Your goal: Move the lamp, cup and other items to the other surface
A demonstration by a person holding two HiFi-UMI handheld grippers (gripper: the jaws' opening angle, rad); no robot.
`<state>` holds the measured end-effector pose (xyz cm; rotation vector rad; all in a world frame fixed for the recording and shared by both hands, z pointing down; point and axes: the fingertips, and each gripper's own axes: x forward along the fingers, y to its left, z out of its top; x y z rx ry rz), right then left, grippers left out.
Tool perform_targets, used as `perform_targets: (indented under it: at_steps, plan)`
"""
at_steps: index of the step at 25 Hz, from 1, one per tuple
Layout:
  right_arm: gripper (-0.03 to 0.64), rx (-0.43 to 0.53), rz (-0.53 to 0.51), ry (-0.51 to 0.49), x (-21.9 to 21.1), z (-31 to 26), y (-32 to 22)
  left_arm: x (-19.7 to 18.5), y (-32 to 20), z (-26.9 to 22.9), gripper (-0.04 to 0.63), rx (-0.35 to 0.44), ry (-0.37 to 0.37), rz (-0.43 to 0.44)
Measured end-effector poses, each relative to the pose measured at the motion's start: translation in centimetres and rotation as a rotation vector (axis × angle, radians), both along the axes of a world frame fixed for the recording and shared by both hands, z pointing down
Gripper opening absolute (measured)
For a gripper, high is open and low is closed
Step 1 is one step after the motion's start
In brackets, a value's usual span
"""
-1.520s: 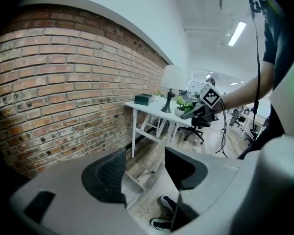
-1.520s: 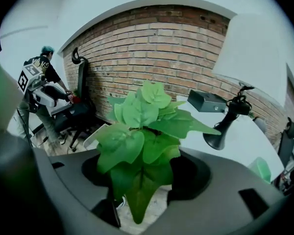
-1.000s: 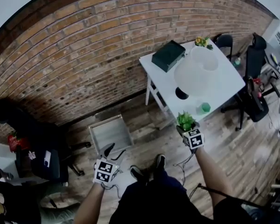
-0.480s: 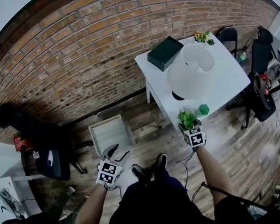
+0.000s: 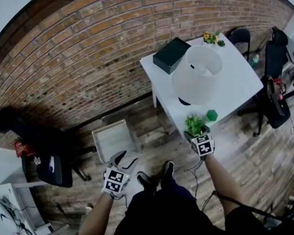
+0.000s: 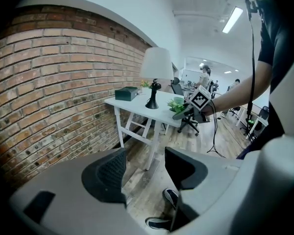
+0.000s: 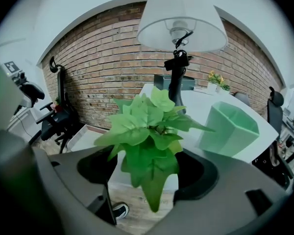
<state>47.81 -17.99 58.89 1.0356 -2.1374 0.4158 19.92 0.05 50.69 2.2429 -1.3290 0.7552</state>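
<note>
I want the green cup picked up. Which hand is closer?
Right. The right gripper is at the white table beside the faceted green cup; its fingers have just been opening around the leafy green potted plant. The left gripper hangs over the wooden floor.

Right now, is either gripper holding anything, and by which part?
Nothing is held. The left gripper is open and empty. The right gripper has just been opening its jaws, which flank the potted plant on the table edge without gripping it.
</note>
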Motion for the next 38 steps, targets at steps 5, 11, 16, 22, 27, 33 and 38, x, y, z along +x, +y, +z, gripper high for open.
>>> perform_targets:
  at_steps: [5, 11, 16, 22, 27, 33, 38]
  plan:
    - [0.370, -0.006, 0.054, -0.010, 1.3, -0.8, 1.8, 0.3, -0.6, -0.4, 0.242, 0.018, 0.010, 0.018]
    - [0.341, -0.012, 0.086, -0.053, 1.8, -1.7, 4.5, 0.1, -1.2, -1.9, 0.242, 0.054, 0.078, 0.017]
    - [0.325, 0.050, 0.162, -0.133, 1.7, -6.7, 5.6, -0.3, -2.1, -3.5, 0.242, 0.087, 0.101, 0.020]
    - [0.247, 0.225, 0.140, -0.219, -0.6, -15.9, 5.1, -1.4, -3.5, -7.4, 0.242, 0.151, 0.177, -0.018]
    - [0.168, 0.305, 0.073, -0.341, -5.4, -21.9, 4.5, -2.9, -5.0, -11.5, 0.200, 0.244, 0.188, -0.034]
    - [0.013, 0.429, -0.076, -0.391, -12.2, -28.4, 5.3, -3.2, -6.0, -18.9, 0.044, 0.407, 0.167, -0.025]
    - [0.006, 0.503, -0.179, -0.435, -16.7, -32.5, 6.1, -2.9, -5.5, -24.1, 0.008, 0.527, 0.185, 0.015]
